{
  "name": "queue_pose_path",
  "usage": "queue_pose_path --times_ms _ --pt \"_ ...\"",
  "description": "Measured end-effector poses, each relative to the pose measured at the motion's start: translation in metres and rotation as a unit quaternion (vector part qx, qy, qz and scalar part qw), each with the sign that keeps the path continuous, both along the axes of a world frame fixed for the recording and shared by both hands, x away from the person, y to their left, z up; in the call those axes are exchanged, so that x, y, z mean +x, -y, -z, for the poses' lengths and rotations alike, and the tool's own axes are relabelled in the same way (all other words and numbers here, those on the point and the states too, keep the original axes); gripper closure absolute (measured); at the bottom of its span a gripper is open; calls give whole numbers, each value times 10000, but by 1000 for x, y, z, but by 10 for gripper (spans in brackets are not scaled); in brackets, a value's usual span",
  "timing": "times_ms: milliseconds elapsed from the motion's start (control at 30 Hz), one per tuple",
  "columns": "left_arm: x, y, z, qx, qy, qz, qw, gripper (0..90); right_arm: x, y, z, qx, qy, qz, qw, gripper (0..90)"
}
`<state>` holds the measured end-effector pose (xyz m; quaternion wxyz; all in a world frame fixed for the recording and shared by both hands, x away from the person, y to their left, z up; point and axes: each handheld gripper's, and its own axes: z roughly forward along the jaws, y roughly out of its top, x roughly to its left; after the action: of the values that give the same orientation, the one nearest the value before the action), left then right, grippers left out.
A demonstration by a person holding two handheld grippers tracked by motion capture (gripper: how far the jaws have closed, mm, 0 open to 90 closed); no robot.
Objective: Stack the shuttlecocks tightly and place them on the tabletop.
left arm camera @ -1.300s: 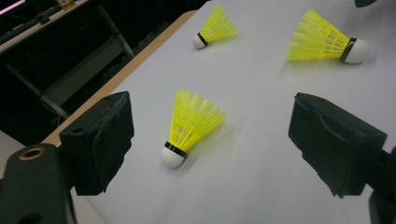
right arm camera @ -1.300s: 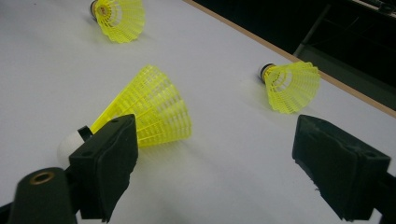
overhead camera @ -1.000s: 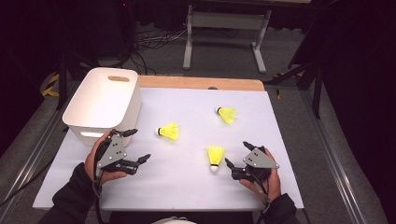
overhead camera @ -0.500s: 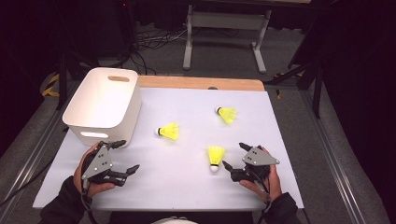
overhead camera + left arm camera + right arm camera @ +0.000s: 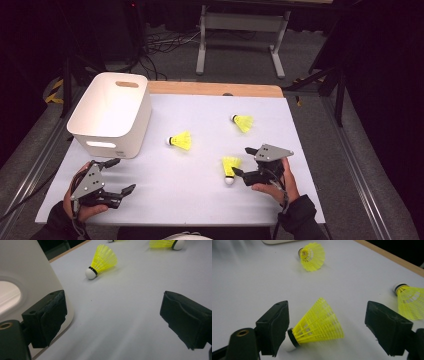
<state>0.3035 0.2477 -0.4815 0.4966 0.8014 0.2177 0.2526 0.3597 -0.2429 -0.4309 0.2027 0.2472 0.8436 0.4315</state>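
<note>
Left claw [image 5: 116, 176] was drawn back from the white bin [image 5: 112, 116], spread, empty. Right claw [image 5: 240, 162], jaws just narrowing yet unpressed, was brought astride the nearest yellow shuttlecock [image 5: 230, 168] lying on the worktop [image 5: 200, 200]; pick-up judged imminent

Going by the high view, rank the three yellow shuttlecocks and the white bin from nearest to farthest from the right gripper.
1. Front shuttlecock: right at the right gripper's jaws, between them in the right gripper view.
2. Right rear shuttlecock: farther back on the table.
3. Middle shuttlecock: toward the table's centre, left of the gripper.
4. White bin: far left corner.
</note>
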Motion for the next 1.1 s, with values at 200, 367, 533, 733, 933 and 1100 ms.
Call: queue_pose_path --times_ms 200,367,533,733,933,1100 --pt "-1 -3 1 -34 23 -19 10000 80 24 -18 -1 -213 -348 -296 9987 235" --pt "0 -3 2 -40 3 1 10000 80 36 -27 4 -429 -554 -380 9968 277" --pt "0 -2 2 5 -19 67 10000 83 37 -27 12 -432 -831 -525 9942 388" --pt "1 -1 3 36 -55 115 9999 87 36 -24 14 -408 -905 -593 9933 558" --pt "3 -1 3 55 -77 91 9999 88 34 -19 9 -310 -920 -611 9934 703" --pt "3 0 3 99 -87 76 9999 90 32 -16 4 -81 -914 -733 9931 843"
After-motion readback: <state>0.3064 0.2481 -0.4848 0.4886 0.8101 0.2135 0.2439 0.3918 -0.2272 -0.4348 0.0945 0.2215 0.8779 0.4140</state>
